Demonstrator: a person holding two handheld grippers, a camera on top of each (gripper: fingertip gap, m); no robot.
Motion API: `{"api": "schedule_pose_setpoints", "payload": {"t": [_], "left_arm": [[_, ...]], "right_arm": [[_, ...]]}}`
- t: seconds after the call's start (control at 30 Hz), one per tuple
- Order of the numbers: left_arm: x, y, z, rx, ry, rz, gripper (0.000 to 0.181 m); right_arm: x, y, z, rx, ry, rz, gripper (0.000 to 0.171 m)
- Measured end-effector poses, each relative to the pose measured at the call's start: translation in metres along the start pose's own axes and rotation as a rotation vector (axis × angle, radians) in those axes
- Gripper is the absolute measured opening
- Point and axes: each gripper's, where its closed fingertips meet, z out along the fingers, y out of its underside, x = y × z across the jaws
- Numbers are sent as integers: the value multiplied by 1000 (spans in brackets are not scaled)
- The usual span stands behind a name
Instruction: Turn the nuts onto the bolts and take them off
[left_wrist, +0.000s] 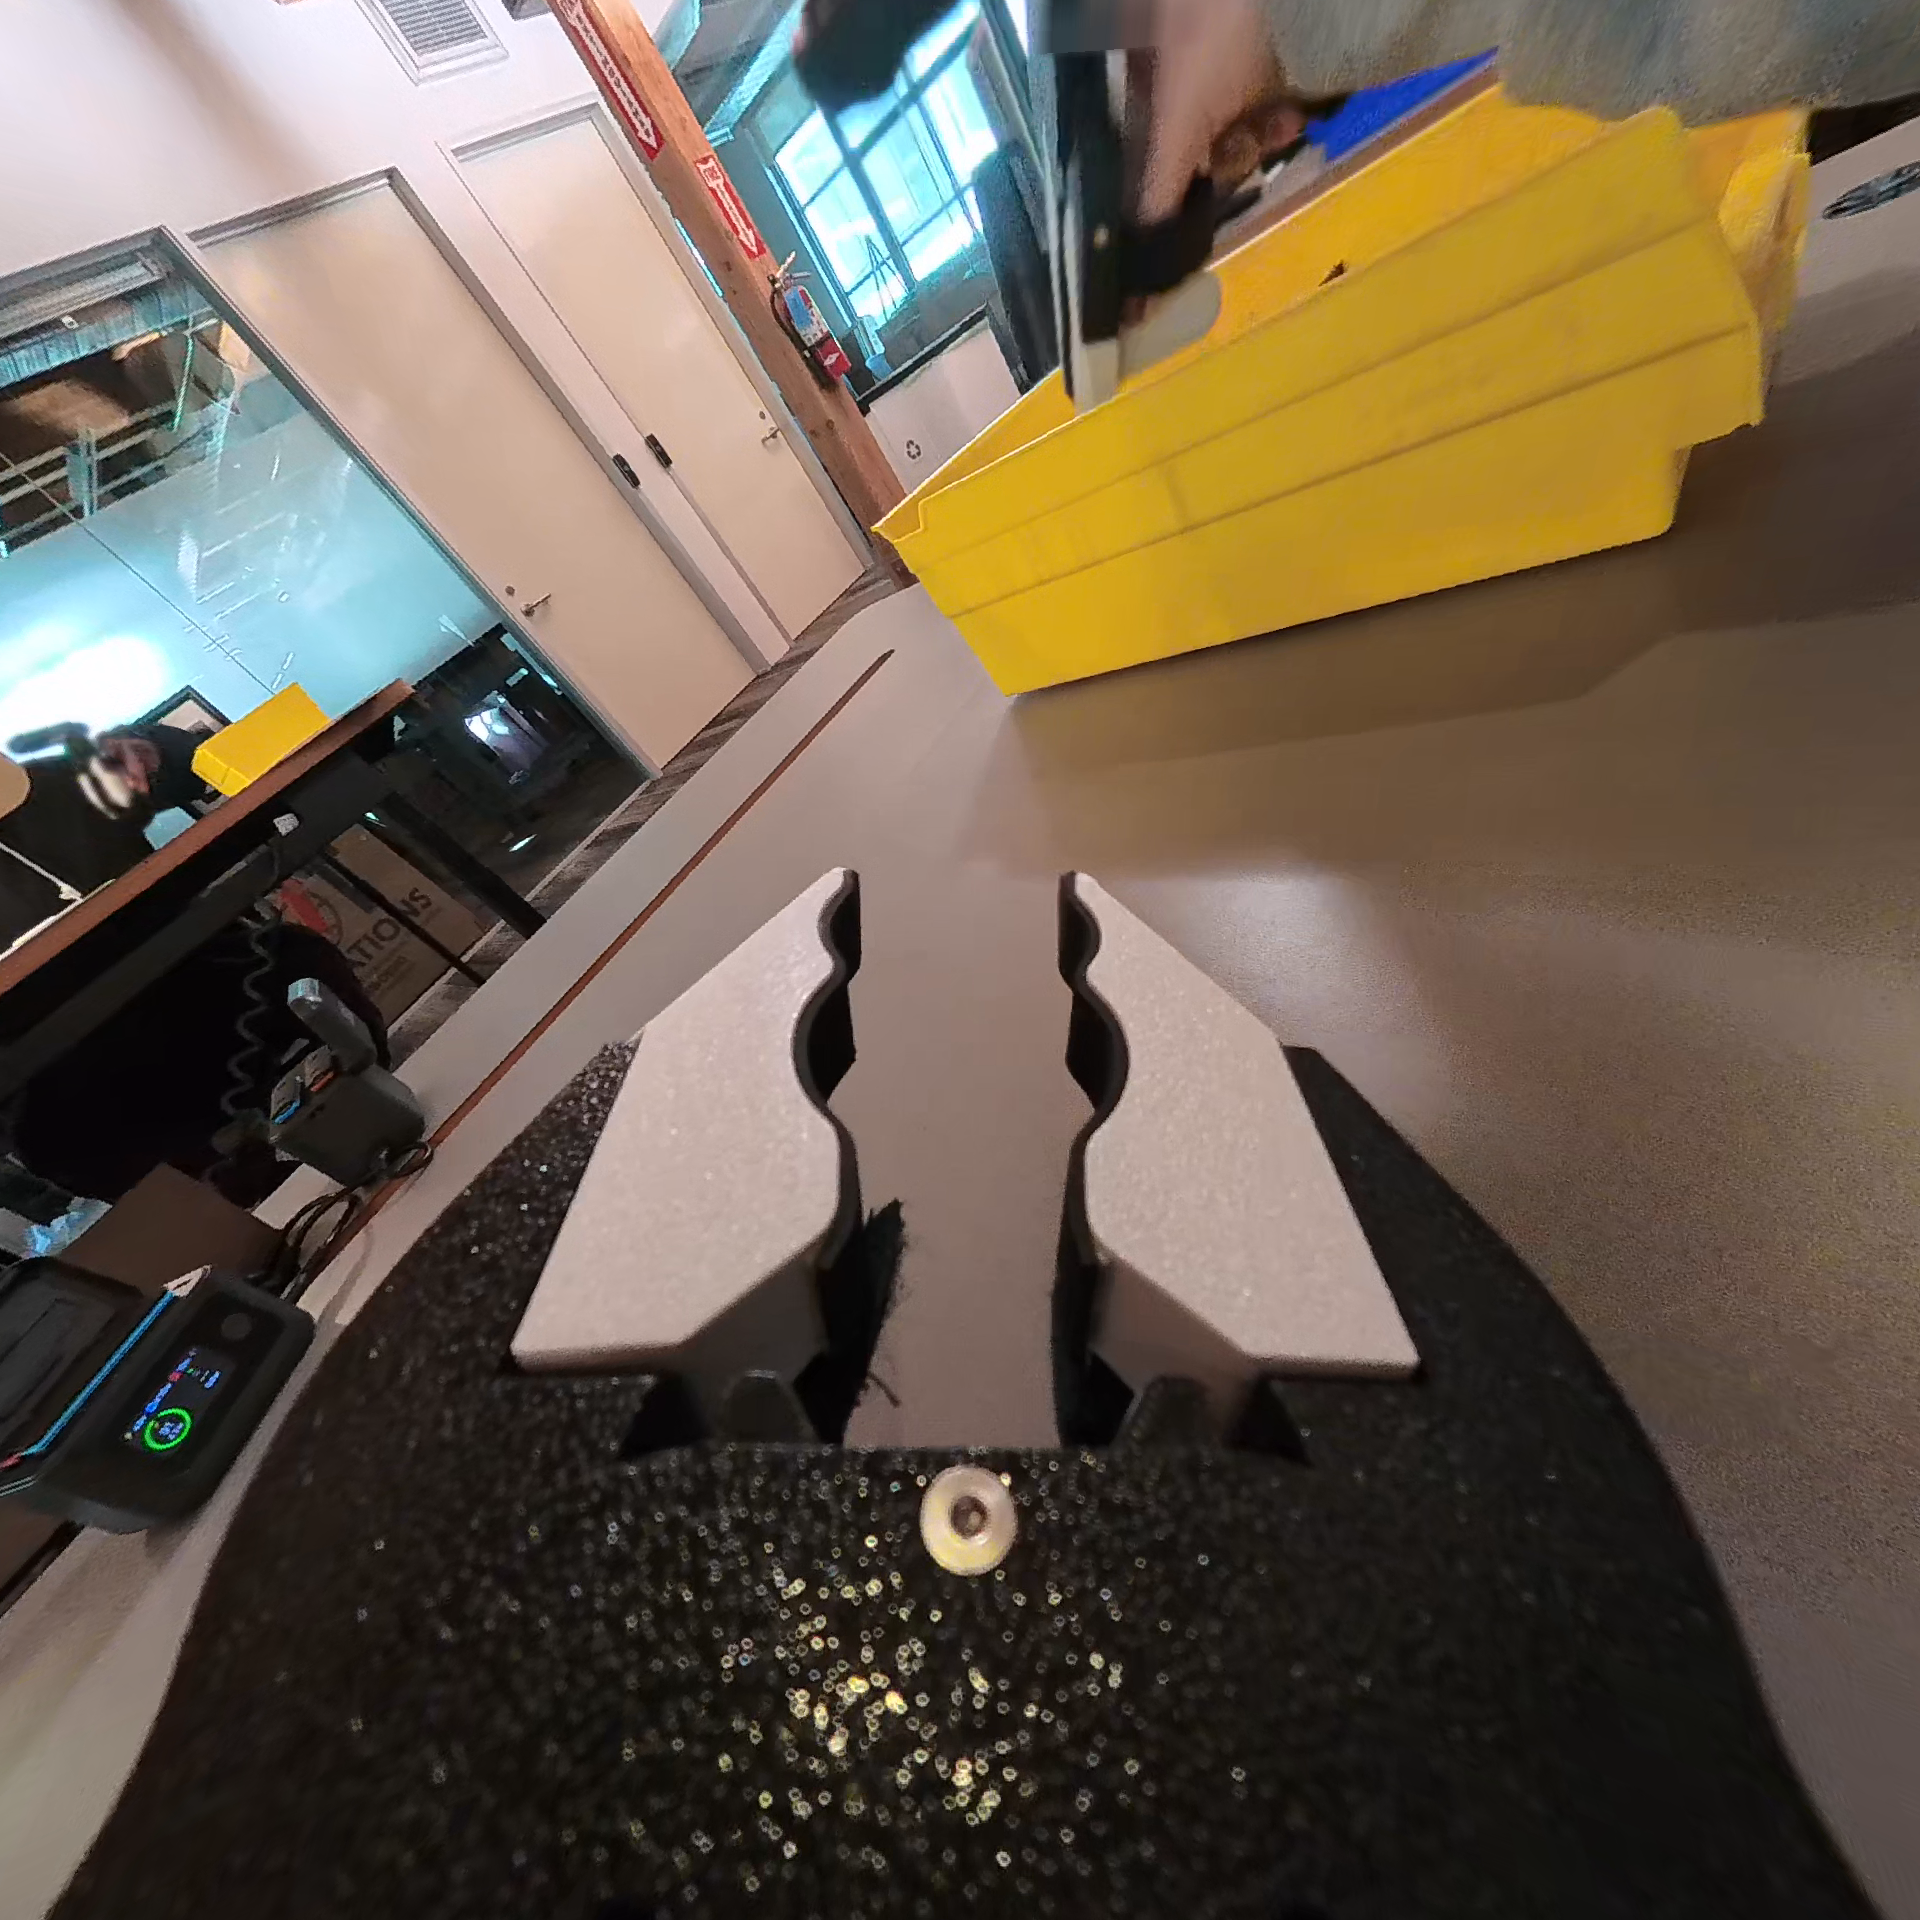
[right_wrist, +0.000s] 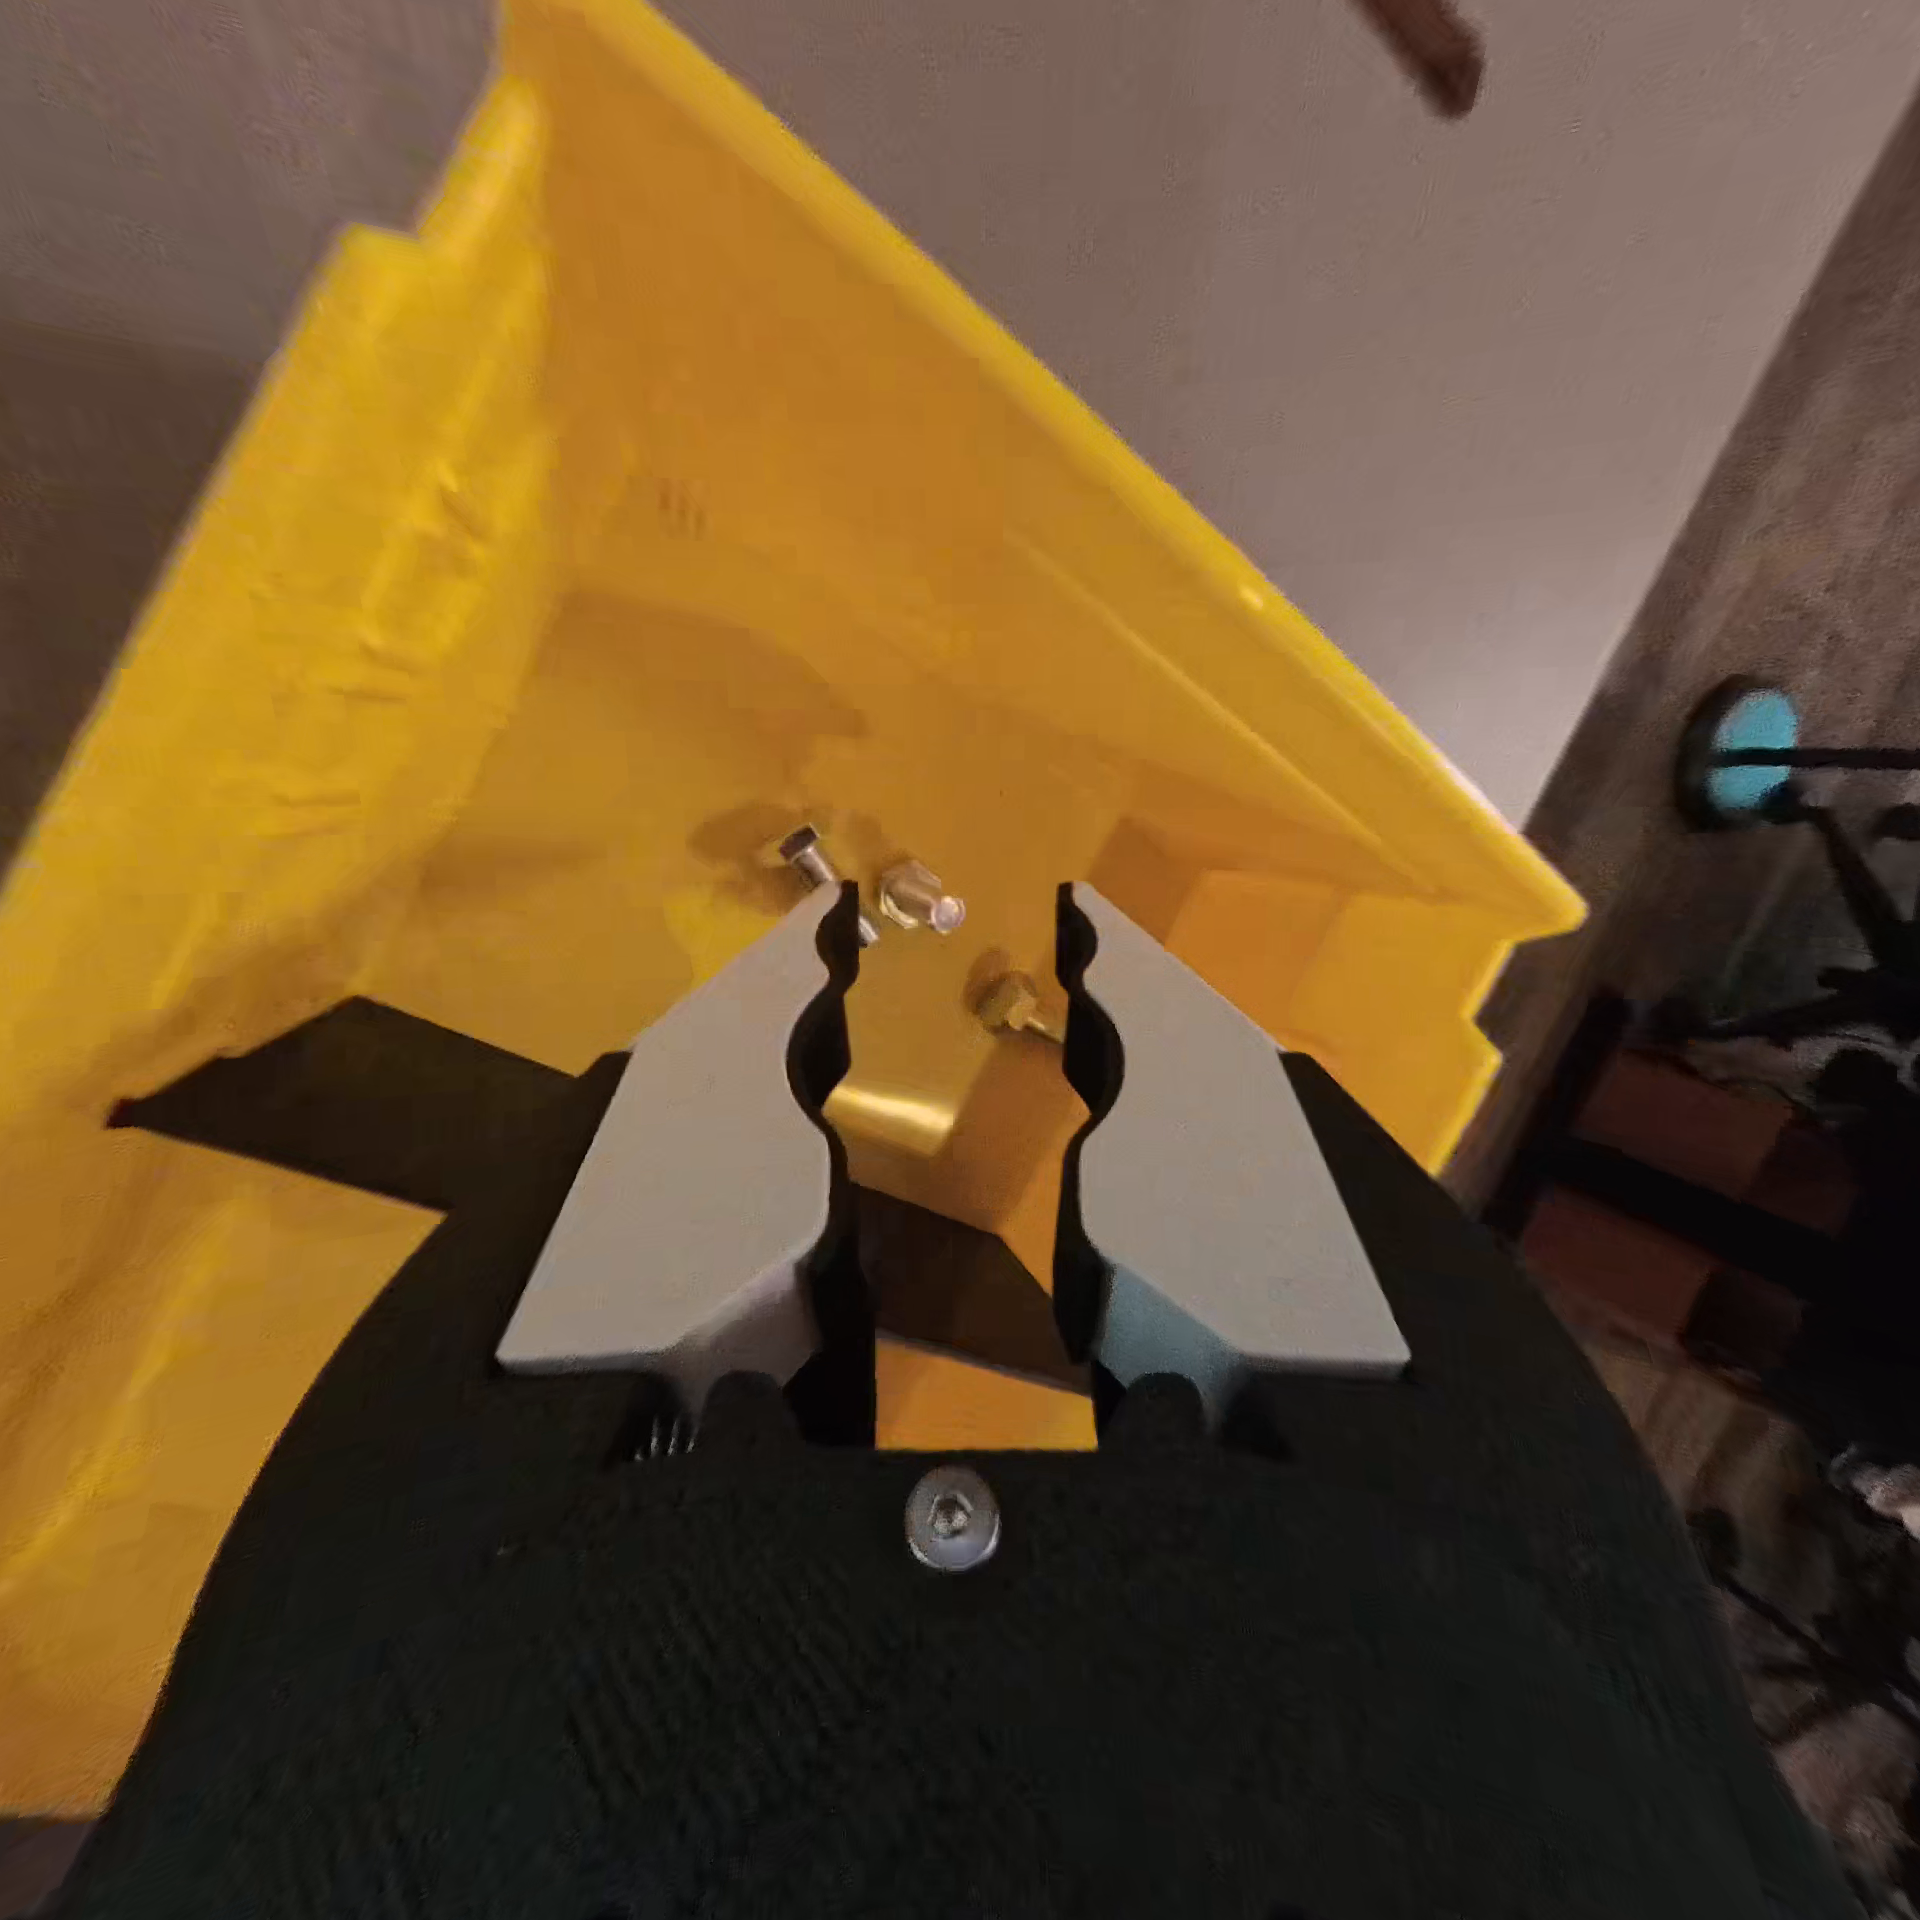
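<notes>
Yellow bin (right_wrist: 727, 436) on the desk (left_wrist: 1455, 1039) holds three small silvery bolts, lying loose on its floor near one end. Right tongs (right_wrist: 956, 894) hang over them, spread apart, empty; the middle bolt (right_wrist: 920, 899) sits nearest the gap. Best to drop straight, centre it, close across the shank. Left tongs (left_wrist: 961, 883) apart, empty, low over bare desk. Nuts: cannot tell.

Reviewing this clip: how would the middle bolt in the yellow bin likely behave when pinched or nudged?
The middle bolt looks like rigid metal, so it should not flex. Its round shank, lying on the smooth floor of the yellow bin, probably rolls if nudged. Small and shiny, it may slip from the open right hand-held gripper.
</notes>
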Motion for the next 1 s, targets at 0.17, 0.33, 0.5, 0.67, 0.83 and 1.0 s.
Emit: {"api": "schedule_pose_setpoints", "payload": {"t": [0.17, 0.33, 0.5, 0.67, 0.83, 1.0], "left_arm": [[-13, -2, -6, 14, -79, 2, 25], [-28, 2, -12, -10, -168, 12, 2], [-40, 8, -17, -29, -230, 3, 0], [-48, 10, -25, -42, -286, 23, 0], [-64, 3, -40, -42, -370, 56, 0], [-110, -24, -97, -41, -463, -335, 28]], "right_arm": [[-41, -69, -110, 527, 145, -10, 14], [-172, -110, -172, 1015, -72, -118, 2], [-244, -113, -131, 1210, -105, -110, 0], [-271, -103, -124, 1431, 18, -262, 0], [-275, -105, -117, 1417, 32, -281, 0], [-284, -104, -119, 1431, 35, -325, 0]]}}
